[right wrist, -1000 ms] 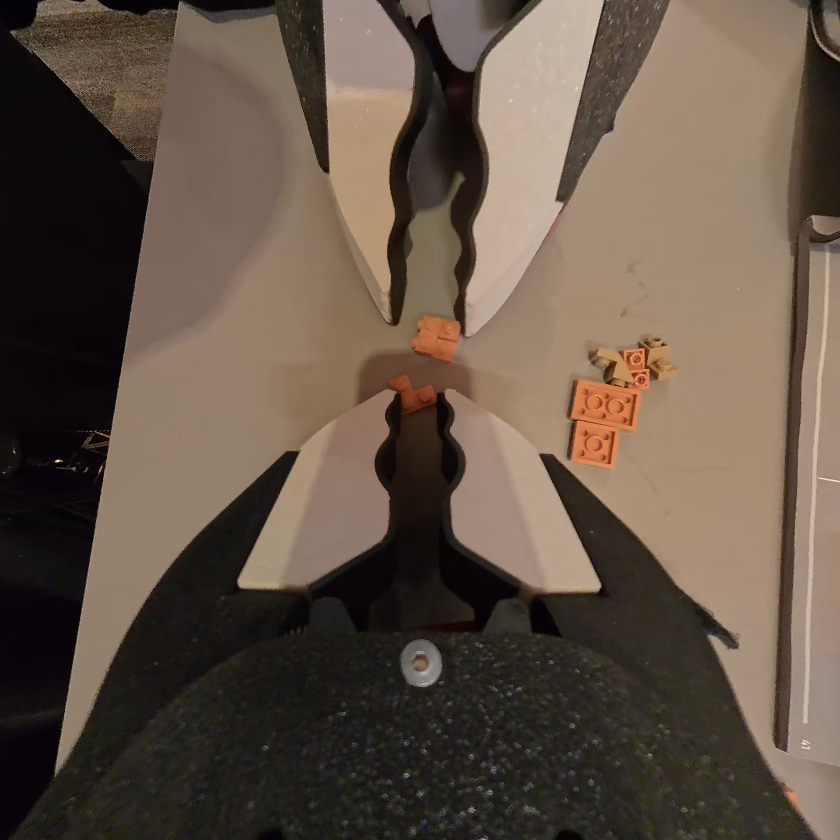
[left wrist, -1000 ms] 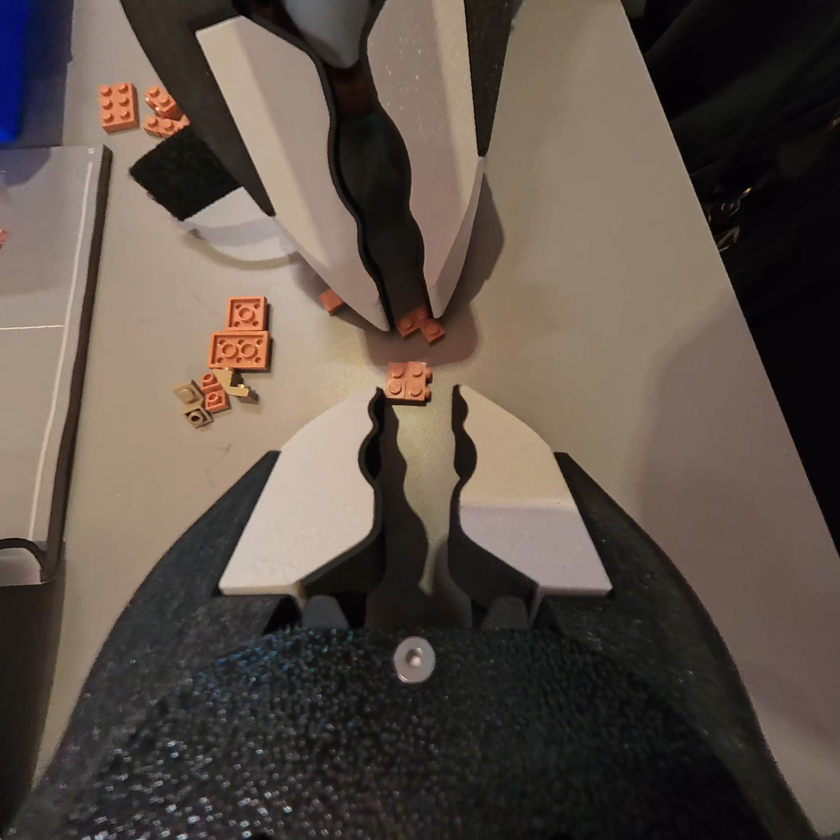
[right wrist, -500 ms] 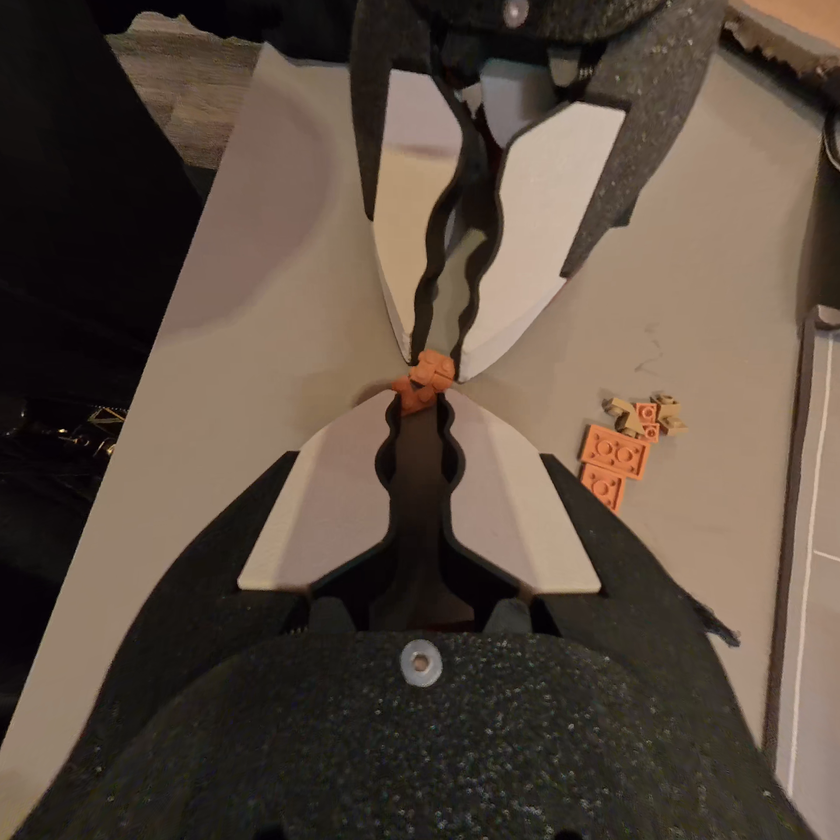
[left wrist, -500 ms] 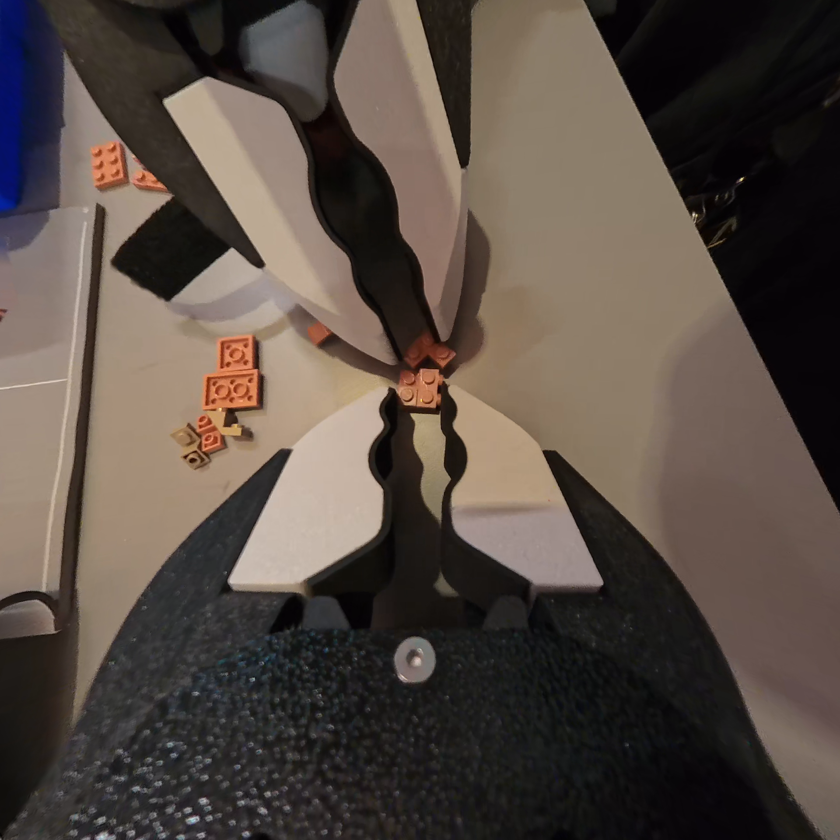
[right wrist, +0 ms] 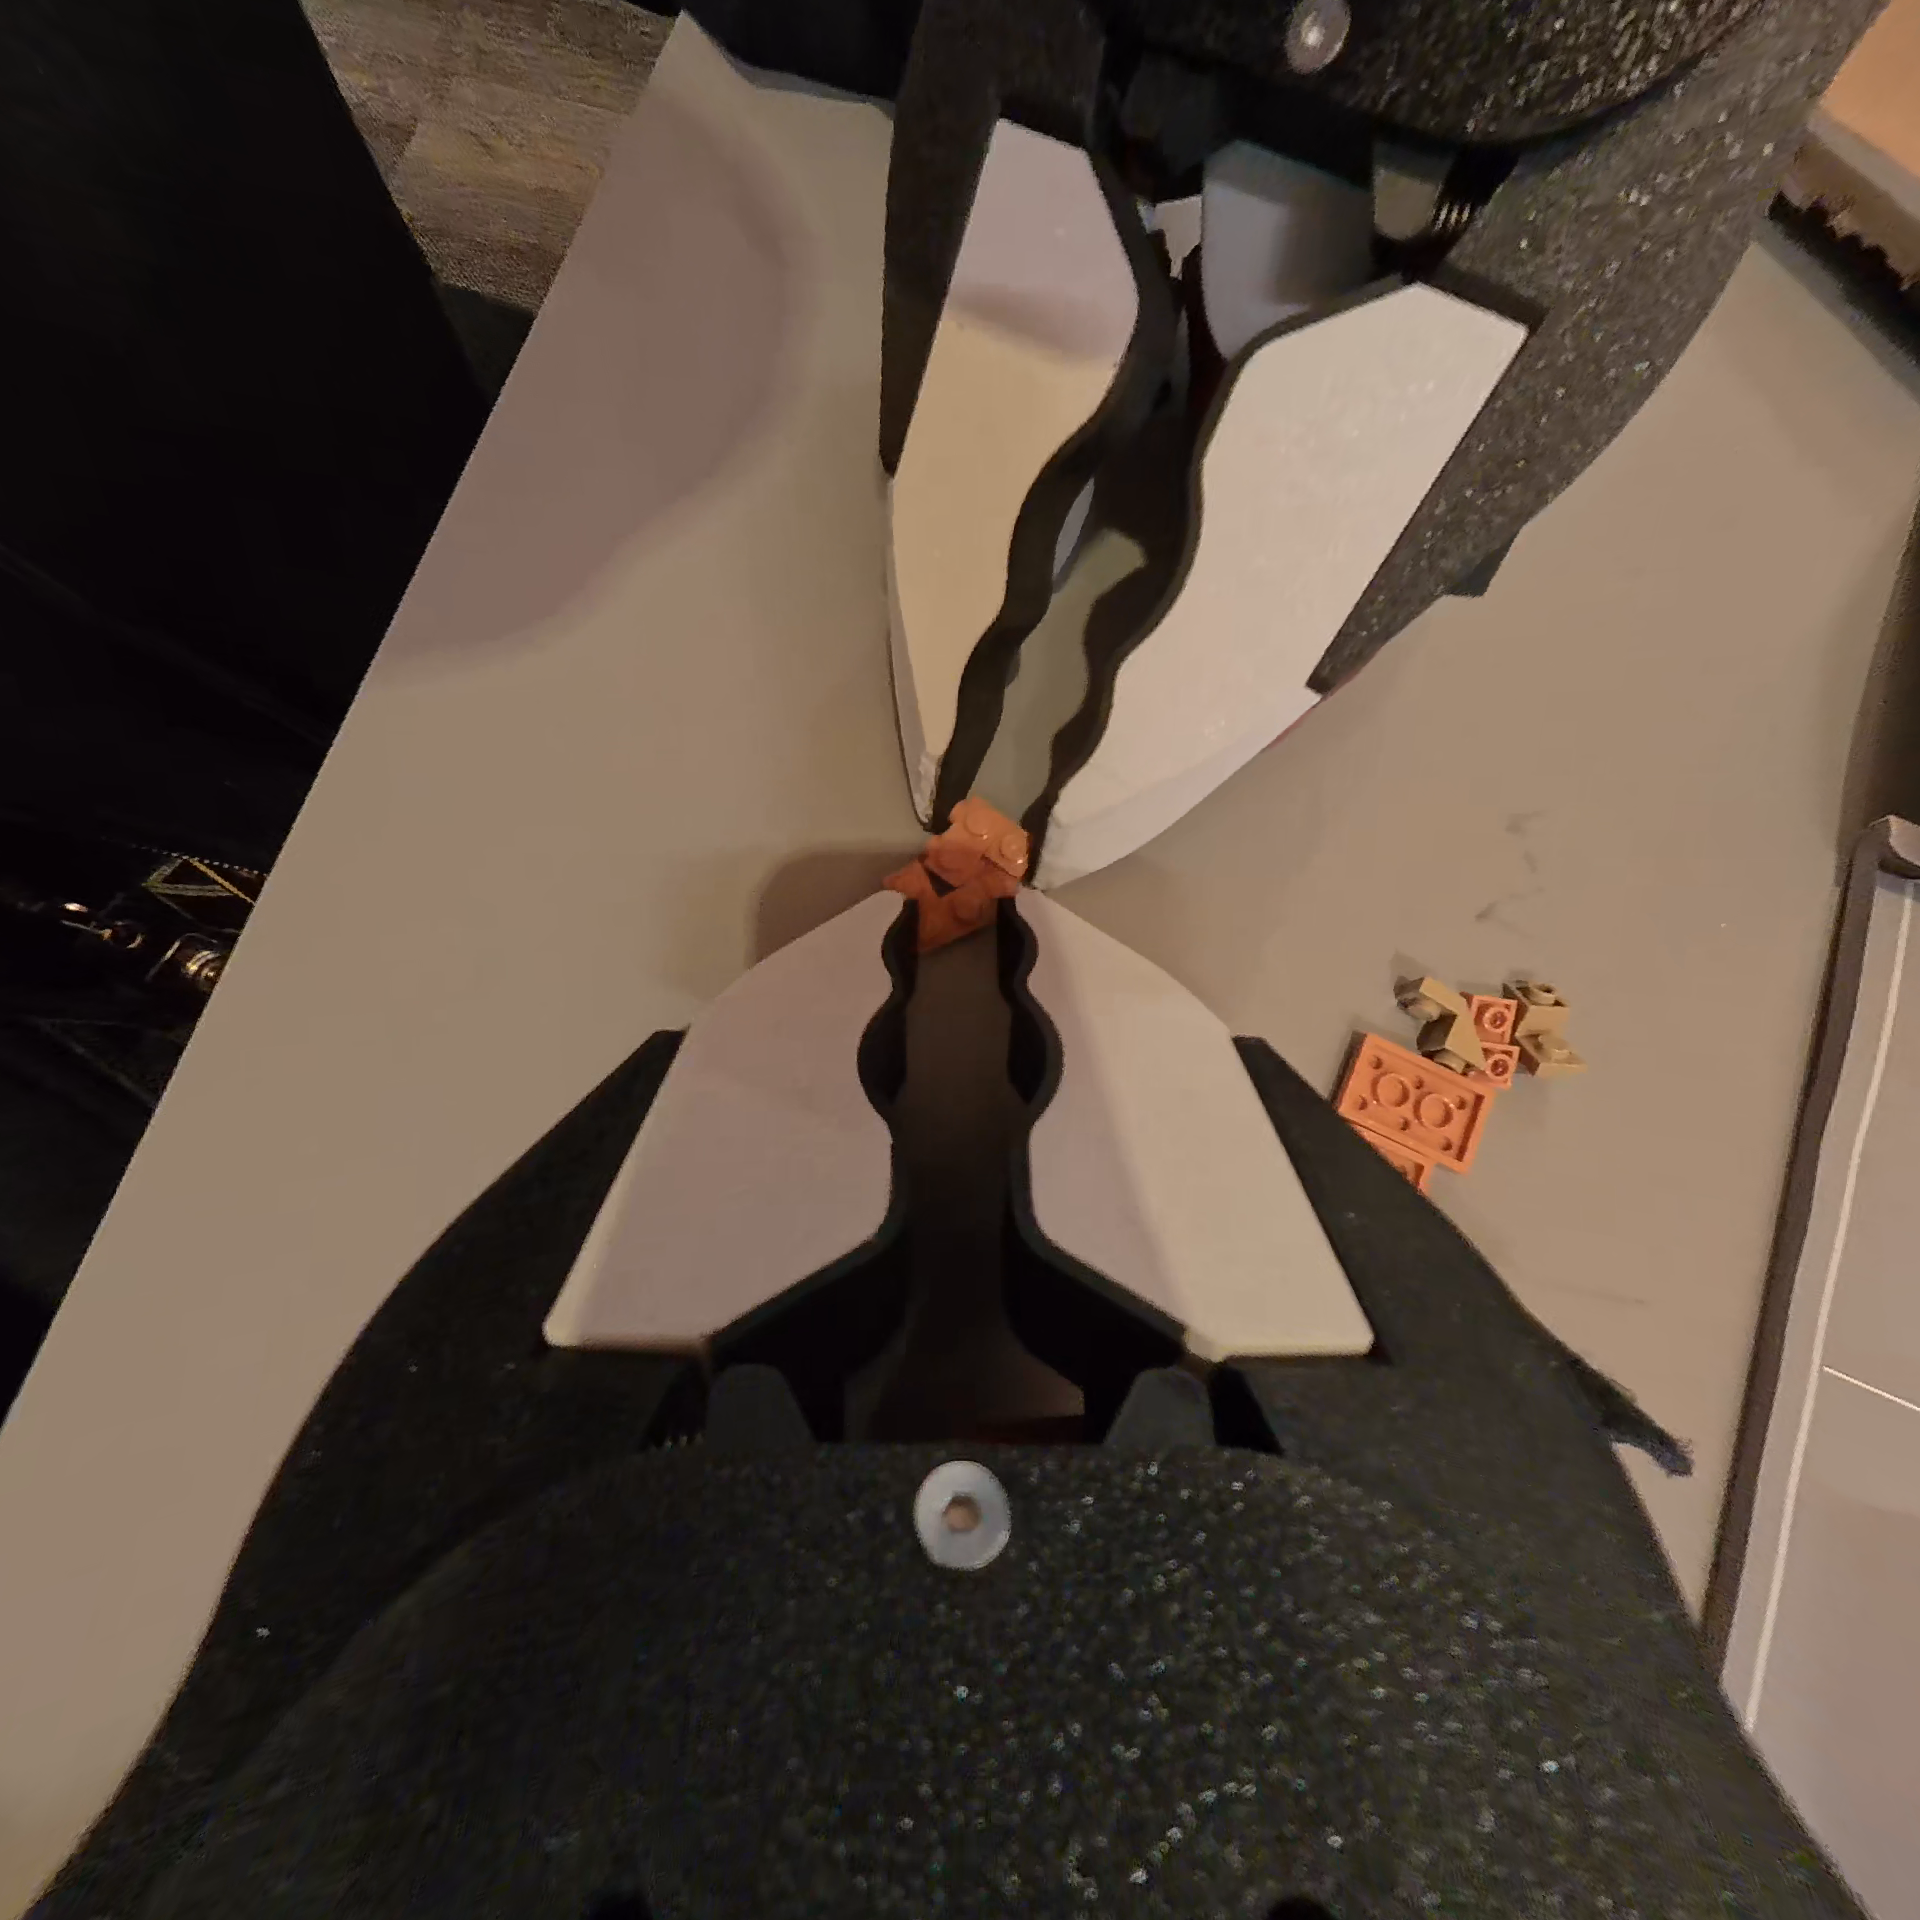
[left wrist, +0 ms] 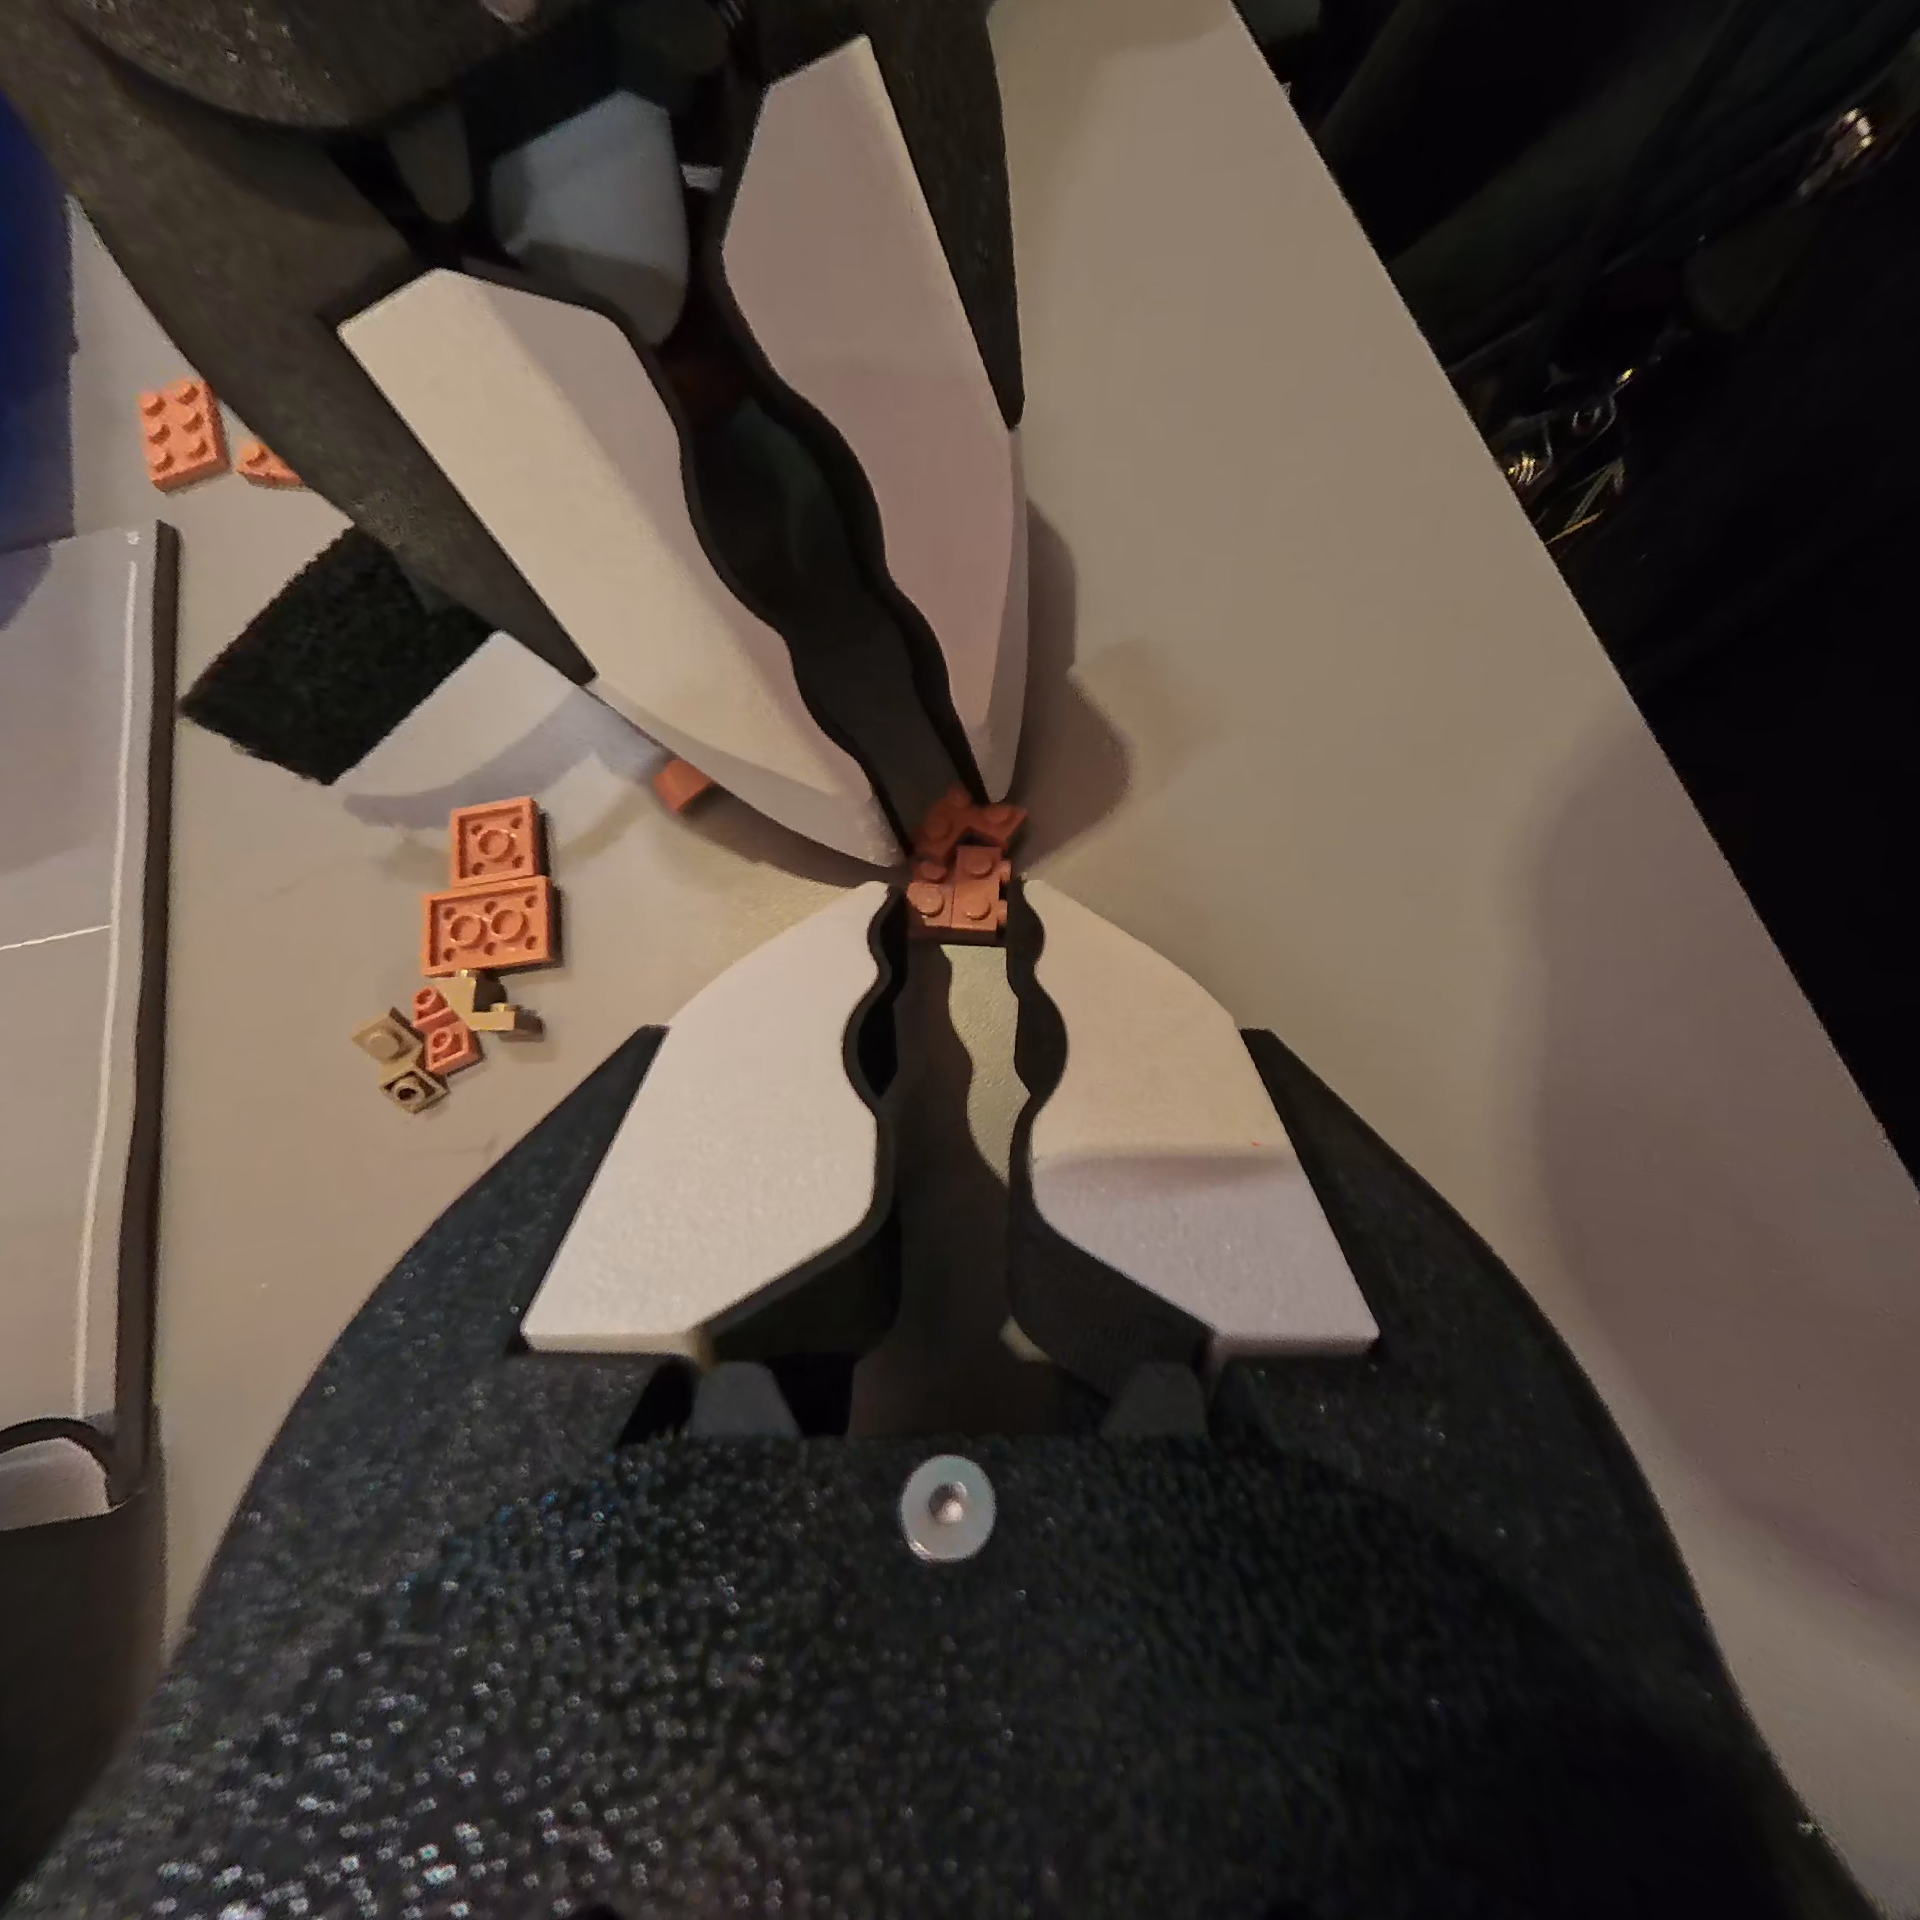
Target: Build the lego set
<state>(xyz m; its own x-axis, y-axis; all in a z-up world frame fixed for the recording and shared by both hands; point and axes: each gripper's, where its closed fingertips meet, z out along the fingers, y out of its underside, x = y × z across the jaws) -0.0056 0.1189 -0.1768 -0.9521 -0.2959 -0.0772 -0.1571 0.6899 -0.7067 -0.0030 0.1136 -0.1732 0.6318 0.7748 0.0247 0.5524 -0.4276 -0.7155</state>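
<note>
Tip to tip, the left tool (left wrist: 958, 899) pinches a small orange studded plate piece (left wrist: 961, 902) while the right tool (right wrist: 961, 914) clamps a second orange plate piece (right wrist: 951, 914); the two pieces touch above the grey bench (left wrist: 1299, 727). Misaligned studs could likely twist one piece out of its narrow pinch, since each is held only at the fingertips. Whether the pieces have locked together is hard to tell. Loose orange and tan bricks (left wrist: 468, 966) lie apart, and one brick (left wrist: 681, 781) is half hidden.
</note>
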